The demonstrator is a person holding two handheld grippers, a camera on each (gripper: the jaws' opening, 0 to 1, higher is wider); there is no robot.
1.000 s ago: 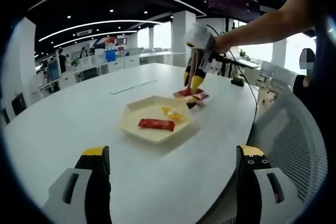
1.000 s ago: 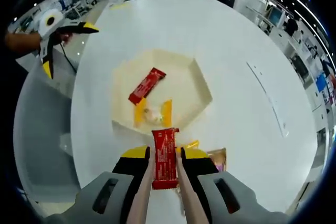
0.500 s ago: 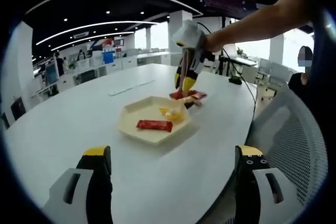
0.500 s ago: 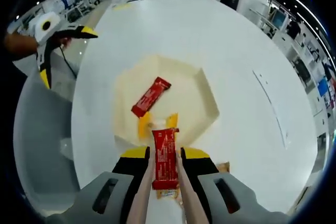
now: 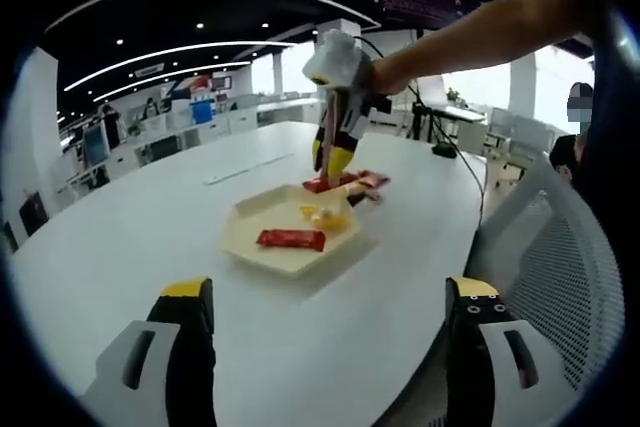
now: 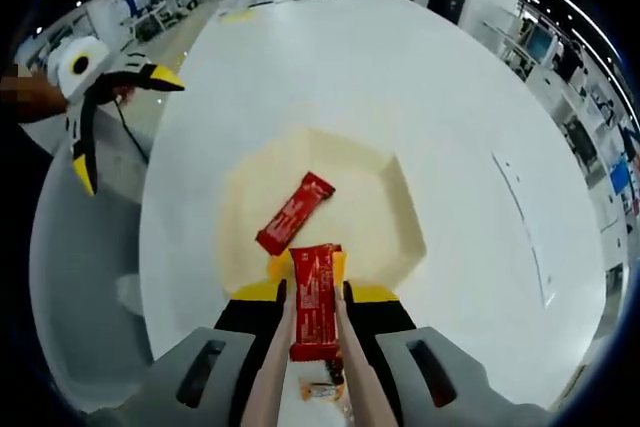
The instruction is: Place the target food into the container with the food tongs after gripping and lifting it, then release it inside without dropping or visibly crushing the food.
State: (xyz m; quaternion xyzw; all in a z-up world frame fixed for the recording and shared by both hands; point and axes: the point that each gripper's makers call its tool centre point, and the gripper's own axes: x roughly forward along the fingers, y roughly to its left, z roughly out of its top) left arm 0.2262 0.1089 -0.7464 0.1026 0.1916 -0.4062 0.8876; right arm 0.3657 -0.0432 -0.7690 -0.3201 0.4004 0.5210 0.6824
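My right gripper (image 6: 315, 293) is shut on a pair of pale food tongs (image 6: 268, 377), and the tongs pinch a red snack packet (image 6: 314, 272). The packet hangs over the near rim of a cream hexagonal tray (image 6: 405, 217). A red bar (image 6: 295, 212) lies in the tray, and a yellow sweet (image 6: 274, 265) peeks out under the held packet. In the left gripper view, the right gripper (image 5: 333, 155) hovers above the tray's (image 5: 240, 237) far side, where the red bar (image 5: 283, 238) and yellow sweet (image 5: 322, 215) lie. My left gripper (image 5: 325, 315) is open and holds nothing, well short of the tray.
Loose packets (image 5: 365, 181) lie on the white oval table (image 5: 120, 237) just behind the tray. A grey mesh chair (image 5: 560, 267) stands at the table's right edge. The left gripper (image 6: 120, 125) shows open beyond the table's edge. A thin strip (image 6: 525, 217) lies on the table.
My right gripper has carried the tongs and red packet from the loose packets to above the tray's rim. The left gripper has stayed open and nearly still.
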